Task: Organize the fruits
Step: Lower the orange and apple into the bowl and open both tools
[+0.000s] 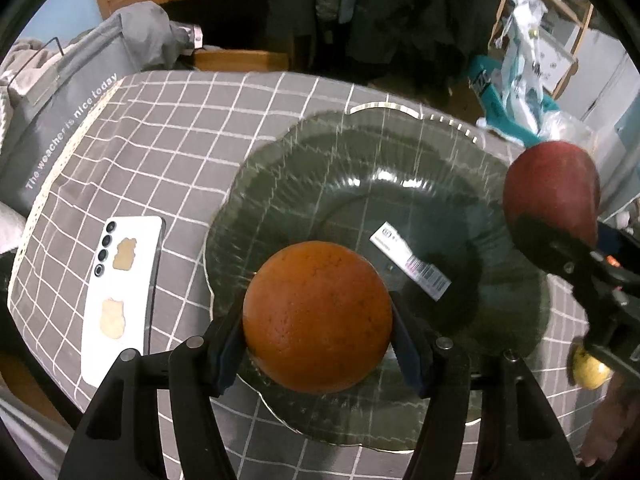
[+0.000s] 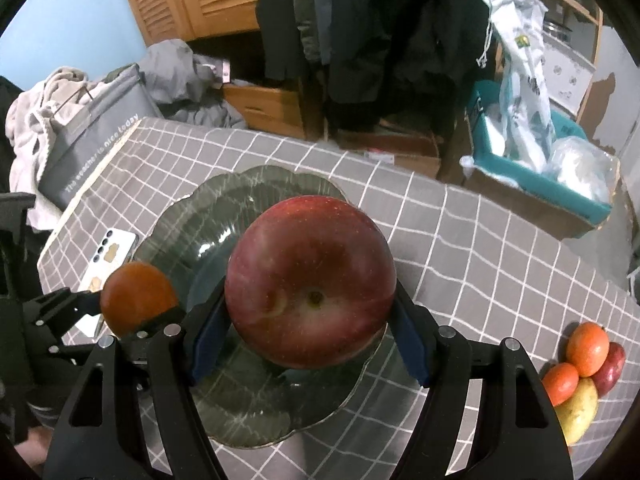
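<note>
My left gripper [image 1: 318, 320] is shut on an orange [image 1: 317, 316] and holds it over the near-left part of a dark glass plate [image 1: 320, 152]. My right gripper [image 2: 310, 312] is shut on a red apple [image 2: 310, 276] and holds it above the same plate [image 2: 240, 412]. In the left wrist view the apple [image 1: 554, 188] and right gripper show at the plate's right edge. In the right wrist view the orange [image 2: 138, 298] and left gripper show at the left. The plate holds no fruit, only a barcode sticker [image 1: 412, 262].
A white phone [image 1: 120, 296] lies left of the plate on the grey checked tablecloth [image 2: 500, 248]. A pile of fruits [image 2: 580, 376], oranges, a red apple and a yellow one, sits at the table's right. A grey bag [image 2: 92, 148] and a teal box [image 2: 540, 184] stand beyond the table.
</note>
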